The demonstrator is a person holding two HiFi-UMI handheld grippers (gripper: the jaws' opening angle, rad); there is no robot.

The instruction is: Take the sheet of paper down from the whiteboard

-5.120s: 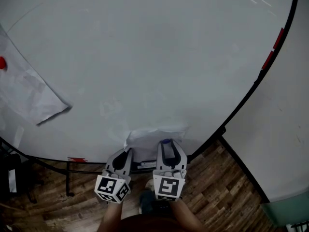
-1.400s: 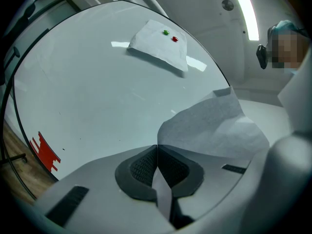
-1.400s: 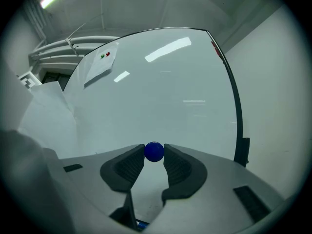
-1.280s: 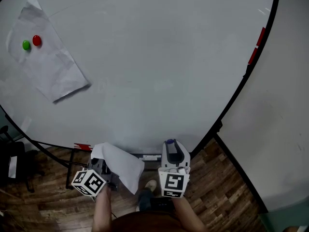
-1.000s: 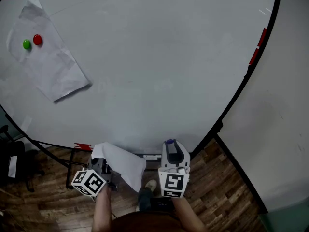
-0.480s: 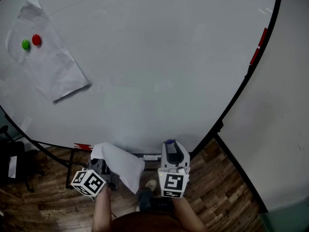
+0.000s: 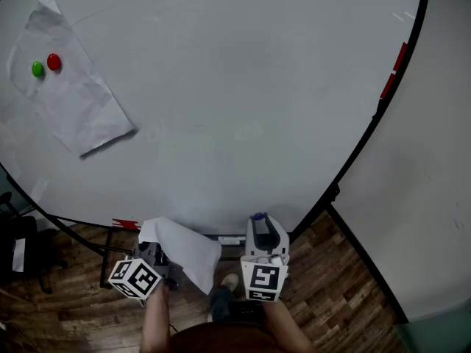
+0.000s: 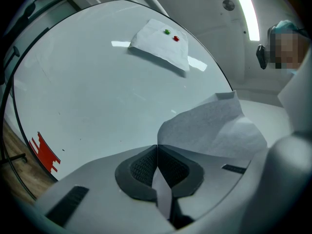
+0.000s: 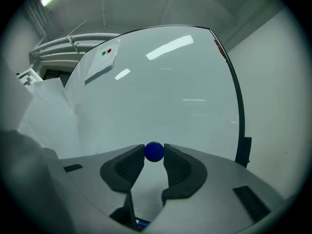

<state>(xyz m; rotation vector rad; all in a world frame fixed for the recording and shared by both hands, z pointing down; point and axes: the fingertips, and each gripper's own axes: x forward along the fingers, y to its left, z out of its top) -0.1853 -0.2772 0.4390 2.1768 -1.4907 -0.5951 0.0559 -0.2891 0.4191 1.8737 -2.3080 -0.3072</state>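
The sheet of paper (image 7: pixel 184 252) is already off the whiteboard (image 7: pixel 243 87) and hangs just below its lower edge, one edge pinched flat in the left gripper (image 8: pixel 156 152), whose jaws are pressed together on it. Beside it, close under that same edge, the right gripper (image 9: pixel 154 159) holds a small blue magnet (image 9: pixel 154 151) between its tips, jaws only as far apart as the ball. The removal step looks finished. A second sheet (image 7: pixel 66 94) hangs at the whiteboard's upper left under a green magnet (image 7: pixel 37 69) and a red magnet (image 7: pixel 54 62). If that one is wanted too, both grippers probably need to put down their loads first
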